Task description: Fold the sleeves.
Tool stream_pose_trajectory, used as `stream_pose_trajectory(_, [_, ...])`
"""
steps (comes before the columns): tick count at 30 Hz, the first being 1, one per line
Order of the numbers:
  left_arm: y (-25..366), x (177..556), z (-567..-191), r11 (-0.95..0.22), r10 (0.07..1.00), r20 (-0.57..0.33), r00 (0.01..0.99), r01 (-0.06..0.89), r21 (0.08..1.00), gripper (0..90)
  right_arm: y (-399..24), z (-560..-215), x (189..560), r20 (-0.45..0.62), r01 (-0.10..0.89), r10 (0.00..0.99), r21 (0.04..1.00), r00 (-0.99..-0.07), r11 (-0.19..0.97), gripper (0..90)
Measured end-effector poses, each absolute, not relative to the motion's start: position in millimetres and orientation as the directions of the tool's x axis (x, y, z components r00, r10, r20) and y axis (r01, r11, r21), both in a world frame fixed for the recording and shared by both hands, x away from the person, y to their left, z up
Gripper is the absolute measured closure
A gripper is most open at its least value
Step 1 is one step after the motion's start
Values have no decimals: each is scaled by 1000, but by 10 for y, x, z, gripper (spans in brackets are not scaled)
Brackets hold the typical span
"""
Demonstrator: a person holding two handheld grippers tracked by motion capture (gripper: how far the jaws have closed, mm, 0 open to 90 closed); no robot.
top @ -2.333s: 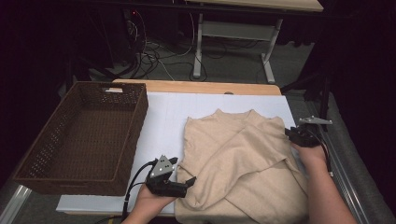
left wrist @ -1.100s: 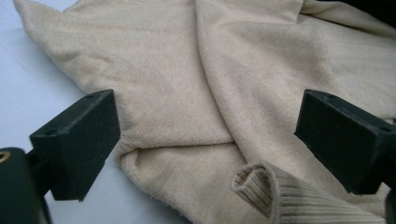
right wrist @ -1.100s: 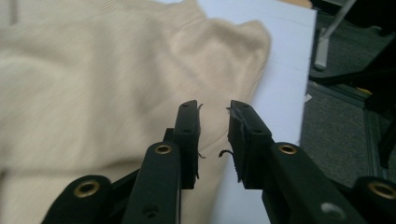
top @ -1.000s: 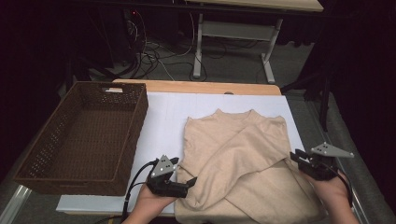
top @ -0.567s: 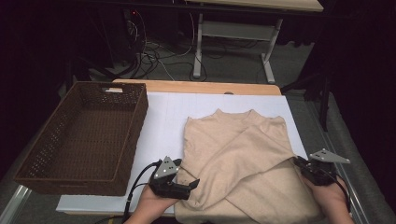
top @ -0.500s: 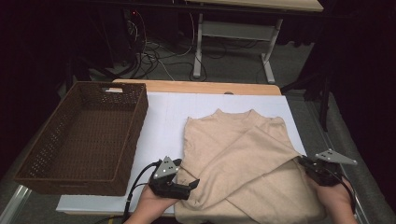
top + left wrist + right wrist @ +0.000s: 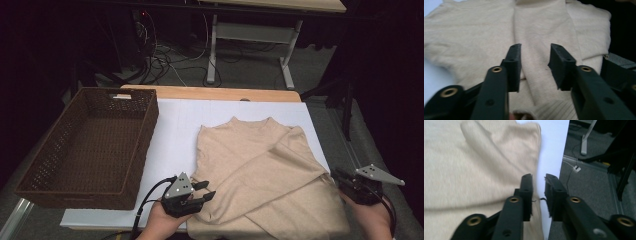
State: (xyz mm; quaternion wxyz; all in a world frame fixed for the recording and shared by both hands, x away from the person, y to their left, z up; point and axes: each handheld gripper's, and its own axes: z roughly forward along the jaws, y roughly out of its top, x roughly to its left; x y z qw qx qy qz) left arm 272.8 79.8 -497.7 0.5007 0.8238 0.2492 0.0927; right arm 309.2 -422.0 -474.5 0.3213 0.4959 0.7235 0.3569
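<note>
Now, the white table [image 7: 175, 130] fills the middle of the room, and on its right half lies the beige sweater [image 7: 260, 170], both sleeves folded across the chest. Its long axis runs away from the person, collar toward the far edge, hem at the near edge. The right side of the sweater sits just beside the table's right edge, only a thin strip of white left there; in the right gripper view the floor shows directly past that strip. On the left there is more room: a bare white band between the sweater and the brown wicker basket [image 7: 90, 145], which stands empty on the table's left end, its long side running the same way as the sweater.

The left gripper [image 7: 202, 192] lies low at the sweater's near left corner, pointing in across the cloth. Its jaws have just been closing; in the left gripper view [image 7: 535, 67] they stand partly apart with a folded sleeve between them, pads not pressing on it. The right gripper [image 7: 337, 176] hangs at the table's right edge; its jaws [image 7: 539, 195] are almost together, a narrow gap between them, with nothing gripped.
</note>
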Motion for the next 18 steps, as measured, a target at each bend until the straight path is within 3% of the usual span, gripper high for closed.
stream_pose_trajectory(2, [760,2697,-4965,-378,508,-75,858,300,876,612,-4157,-4747,3203,-123,499,943,823,-309,271,820])
stream_pose_trajectory(5, [769,2669,-4918,-353,519,-78,851,297,887,526,-4066,-4792,3321,-113,513,940,814,-321,273,798])
stream_pose_trajectory(8, [801,2658,-4898,-352,555,-46,830,284,892,432,-3978,-4797,3277,-104,491,935,828,-338,269,769])
stream_pose_trajectory(10, [828,2688,-4889,-349,564,-82,822,328,878,390,-3931,-4807,3197,-115,479,929,830,-353,285,756])
stream_pose_trajectory(12, [846,2695,-4871,-345,565,-92,820,336,877,392,-3898,-4820,3100,-113,476,927,832,-357,285,741])
stream_pose_trajectory(15, [818,2647,-4802,-341,504,-116,856,321,883,530,-3889,-4843,2931,-101,474,928,837,-358,274,724])
stream_pose_trajectory(18, [680,2561,-4778,-406,463,-64,884,275,872,538,-3892,-4851,2750,-94,459,929,849,-358,263,711])
